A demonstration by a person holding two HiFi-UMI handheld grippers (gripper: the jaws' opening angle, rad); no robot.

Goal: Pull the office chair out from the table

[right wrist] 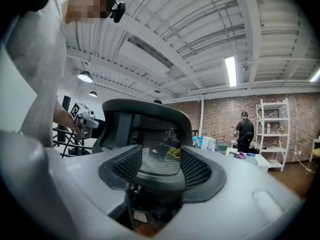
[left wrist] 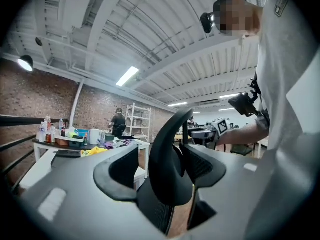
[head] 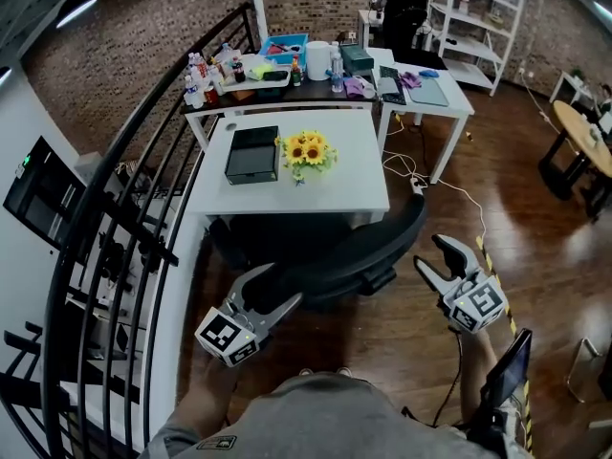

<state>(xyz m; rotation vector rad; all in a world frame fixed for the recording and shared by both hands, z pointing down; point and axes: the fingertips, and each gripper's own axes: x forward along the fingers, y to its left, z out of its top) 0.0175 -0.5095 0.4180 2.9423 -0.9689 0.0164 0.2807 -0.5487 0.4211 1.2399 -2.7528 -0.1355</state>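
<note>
A black mesh-backed office chair (head: 354, 251) stands at the near edge of a white table (head: 368, 194), its curved backrest toward me. My left gripper (head: 273, 290) is at the backrest's left end with its jaws open. In the left gripper view (left wrist: 162, 169) the backrest's edge (left wrist: 170, 154) stands between the spread jaws, and the pads do not press on it. My right gripper (head: 432, 254) hangs open just off the backrest's right end. The right gripper view (right wrist: 160, 169) looks at the mesh back (right wrist: 145, 129) through the gap; nothing is held.
A black box (head: 253, 153) and sunflowers (head: 306, 151) sit on the white table. A cluttered table (head: 287, 65) stands behind it. A black railing (head: 124, 228) runs along the left. Cables (head: 449, 194) lie on the wood floor at right. A person (head: 402, 3) stands near shelving (head: 478, 17).
</note>
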